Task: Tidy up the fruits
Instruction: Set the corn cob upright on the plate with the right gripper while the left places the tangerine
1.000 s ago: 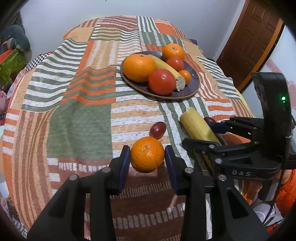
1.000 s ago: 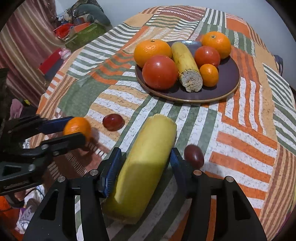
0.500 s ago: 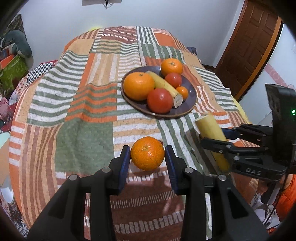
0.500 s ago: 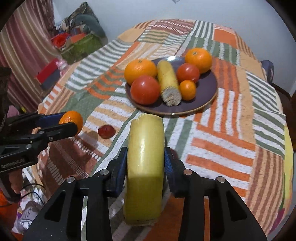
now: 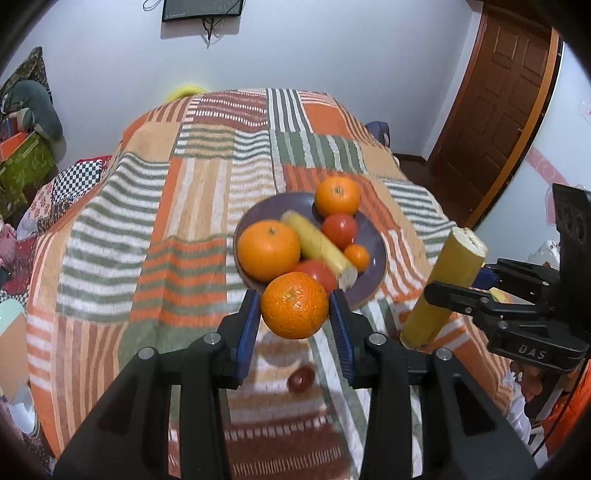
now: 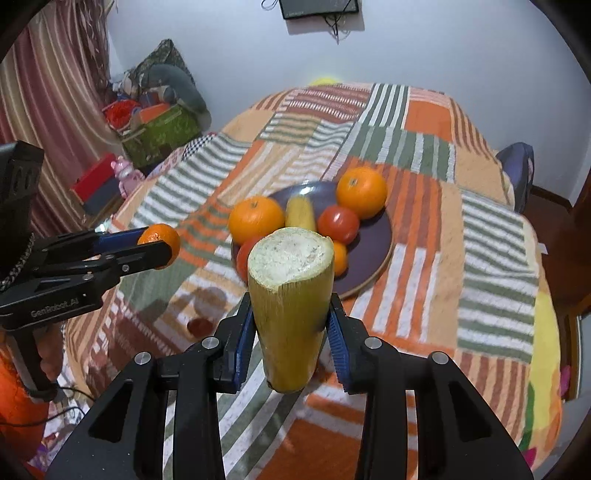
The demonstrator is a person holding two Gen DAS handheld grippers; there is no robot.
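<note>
**Both grippers loaded, plate waiting in the middle of the bed**

So the left gripper (image 5: 295, 325) has its blue pads squeezed onto an orange (image 5: 294, 305), held up in the air just in front of the plate (image 5: 373, 280). The right gripper (image 6: 291, 332) is clamped around a fat yellow stalk piece (image 6: 291, 314), cut end pale and rough, tilted up toward the plate. From the left camera that same stalk sits off to the right of the plate, well clear of the cloth.

The plate itself is dark purple-brown and already crowded: a big orange on its near-left side (image 5: 268, 250), another orange on the far rim (image 5: 337, 196), two tomatoes (image 5: 339, 230), a small mandarin (image 5: 357, 257) and a second yellow stalk (image 5: 317, 243) lying diagonally across the middle. One small dark red fruit (image 5: 301, 378) lies on the cloth on the near side of the plate, below the held orange.

Surface is a patchwork blanket (image 5: 184, 221), orange, green and cream stripes, draped over what looks like a bed. Beyond the plate there's a plain white wall with a dark screen (image 5: 202, 9) mounted high, cable dangling. Right of the plate, a brown panelled door (image 5: 498, 110). Left of it, a green box (image 6: 162, 136) piled with clutter, a striped curtain (image 6: 48, 110) and a red box on the floor
</note>
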